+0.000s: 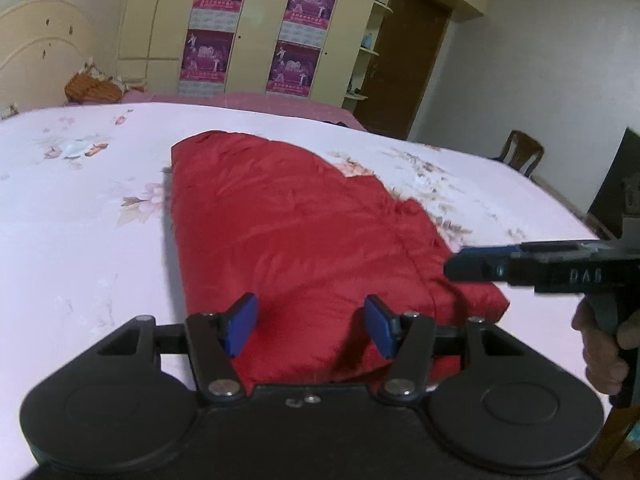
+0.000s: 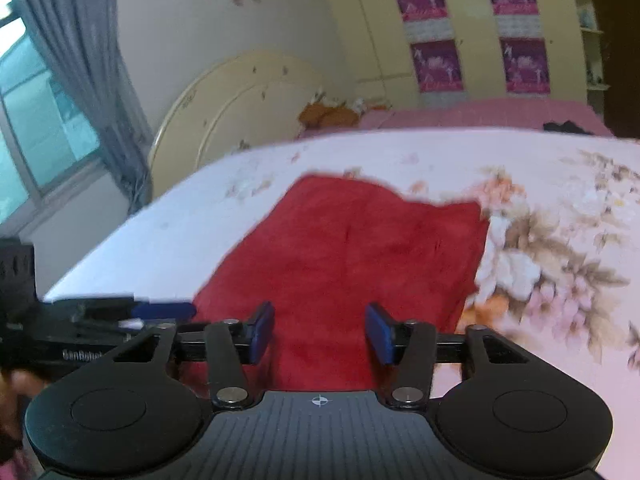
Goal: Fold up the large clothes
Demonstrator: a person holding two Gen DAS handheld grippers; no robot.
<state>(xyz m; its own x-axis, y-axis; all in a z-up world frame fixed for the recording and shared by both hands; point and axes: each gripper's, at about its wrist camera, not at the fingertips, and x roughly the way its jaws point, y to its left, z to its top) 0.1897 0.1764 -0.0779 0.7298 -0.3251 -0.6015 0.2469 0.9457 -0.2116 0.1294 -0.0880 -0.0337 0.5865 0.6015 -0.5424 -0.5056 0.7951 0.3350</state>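
Over bed | red garment folded | left tool, right tool: agape, empty | "DAS" legible

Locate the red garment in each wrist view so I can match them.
Left wrist: red garment lies centre frame on the floral bedsheet.
Right wrist: red garment lies centre, slightly left.
Shared landmark: purple posters on the wardrobe.

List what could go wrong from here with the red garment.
1. Both the left hand-held gripper and the right hand-held gripper are open and empty, so the puffy red garment may spring unfolded.
2. Its stepped right edge looks uneven; another fold could come out crooked.
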